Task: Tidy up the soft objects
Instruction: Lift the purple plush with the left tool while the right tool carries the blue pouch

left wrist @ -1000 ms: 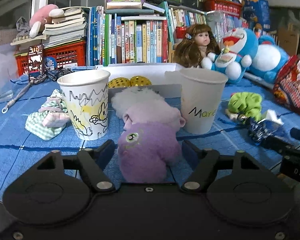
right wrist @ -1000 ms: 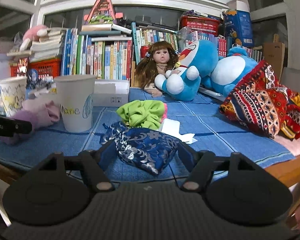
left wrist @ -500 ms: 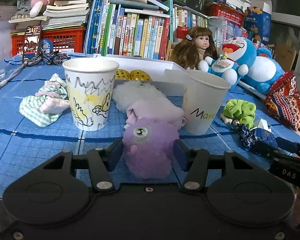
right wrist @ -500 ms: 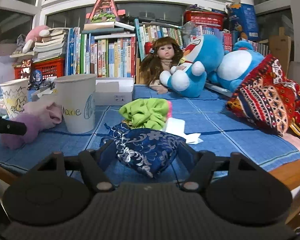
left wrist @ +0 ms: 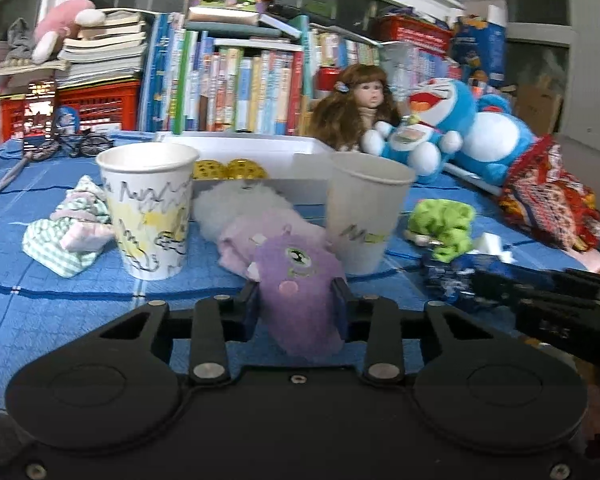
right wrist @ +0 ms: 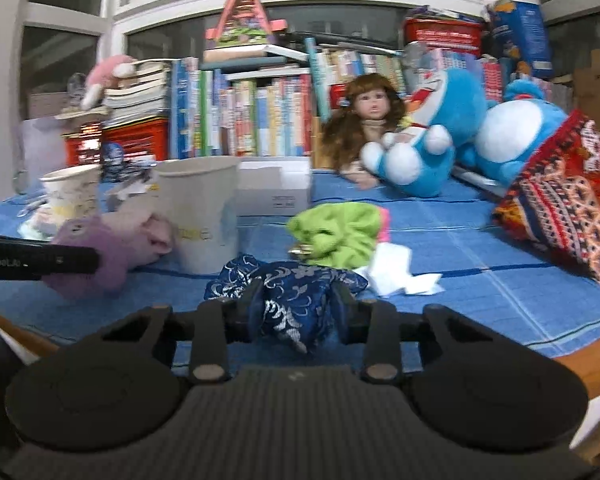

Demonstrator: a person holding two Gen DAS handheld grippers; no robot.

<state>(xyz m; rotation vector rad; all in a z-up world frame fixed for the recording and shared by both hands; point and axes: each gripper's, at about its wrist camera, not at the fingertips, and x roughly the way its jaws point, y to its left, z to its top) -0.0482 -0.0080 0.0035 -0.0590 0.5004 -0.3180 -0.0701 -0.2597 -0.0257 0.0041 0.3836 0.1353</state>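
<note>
My left claw point(left wrist: 296, 306) pinches the purple monster plush point(left wrist: 298, 284), low center frame. My right claw point(right wrist: 294, 312) squeezes the blue brocade pouch point(right wrist: 288, 292) on the tabletop point(right wrist: 480, 264). I lift both straight up, keeping clear of the paper cups point(left wrist: 366, 212).

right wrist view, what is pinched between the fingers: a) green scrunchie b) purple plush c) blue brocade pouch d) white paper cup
c: the right gripper has its fingers closed on the blue brocade pouch; the green scrunchie lies farther back on the cloth.
</note>
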